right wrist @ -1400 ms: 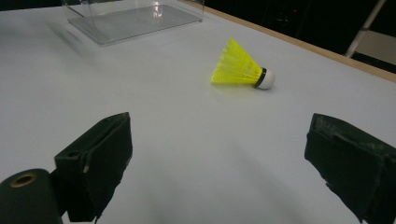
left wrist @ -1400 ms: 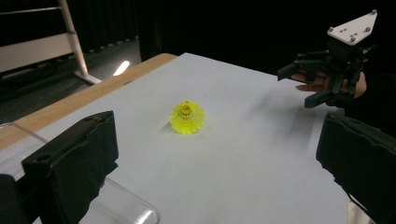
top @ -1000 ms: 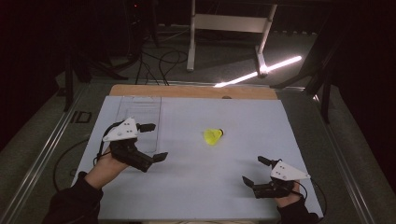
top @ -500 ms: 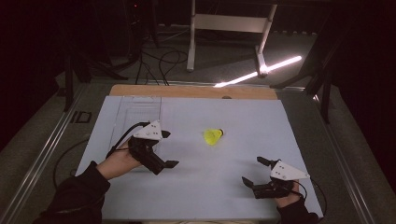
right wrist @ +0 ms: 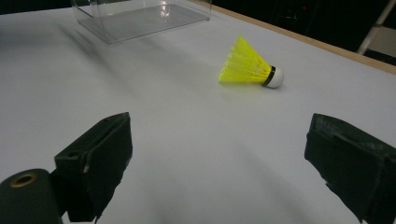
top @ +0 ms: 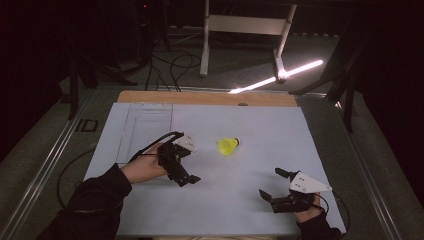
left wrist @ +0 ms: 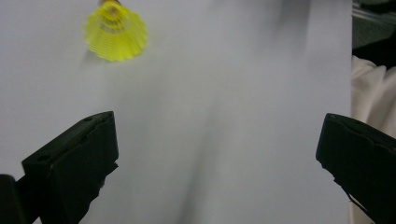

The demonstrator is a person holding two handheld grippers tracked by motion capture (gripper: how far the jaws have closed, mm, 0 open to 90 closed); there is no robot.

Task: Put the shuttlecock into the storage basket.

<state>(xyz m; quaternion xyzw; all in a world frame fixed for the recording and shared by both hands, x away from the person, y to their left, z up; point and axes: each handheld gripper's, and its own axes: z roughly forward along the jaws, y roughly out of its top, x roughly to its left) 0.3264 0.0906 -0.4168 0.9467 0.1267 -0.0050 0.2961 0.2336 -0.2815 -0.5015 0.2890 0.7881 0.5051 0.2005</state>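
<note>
The yellow shuttlecock (top: 228, 146) is left untouched on its side on the white surface (top: 240, 200), between and beyond both tongs. The left tongs (top: 186, 172) are held wide open with nothing gripped, just beside the shuttlecock, which is seen near their left jaw in the left gripper view. The right tongs (top: 272, 184) are likewise spread wide and empty, well apart from it. A clear plastic box (right wrist: 140, 16) is seen farther off.
</note>
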